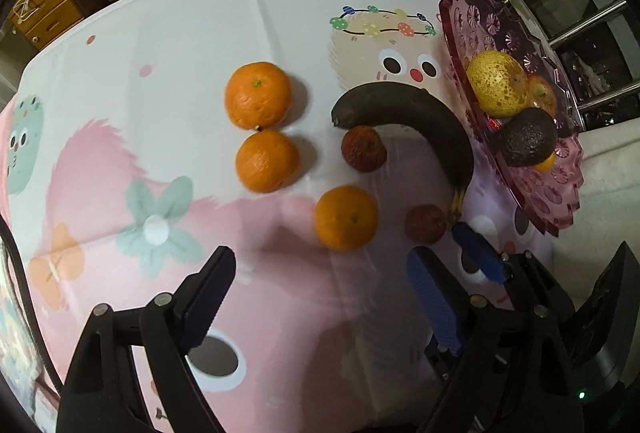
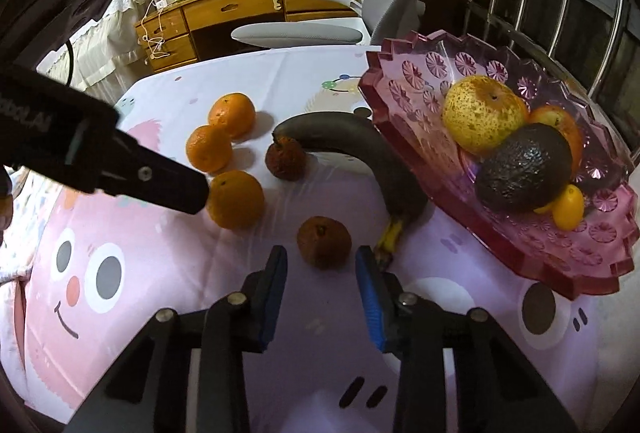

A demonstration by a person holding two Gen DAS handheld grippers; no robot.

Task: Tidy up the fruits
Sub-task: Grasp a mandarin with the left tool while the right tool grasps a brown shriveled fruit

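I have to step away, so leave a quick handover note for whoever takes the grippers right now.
Left gripper: open, empty, above the nearest orange.
Right gripper: open, empty, the small brown fruit just ahead of its jaws.
In the pink dish: pear, avocado and a few small fruits.
Still on the tablecloth: three oranges, the banana, two brown fruits.
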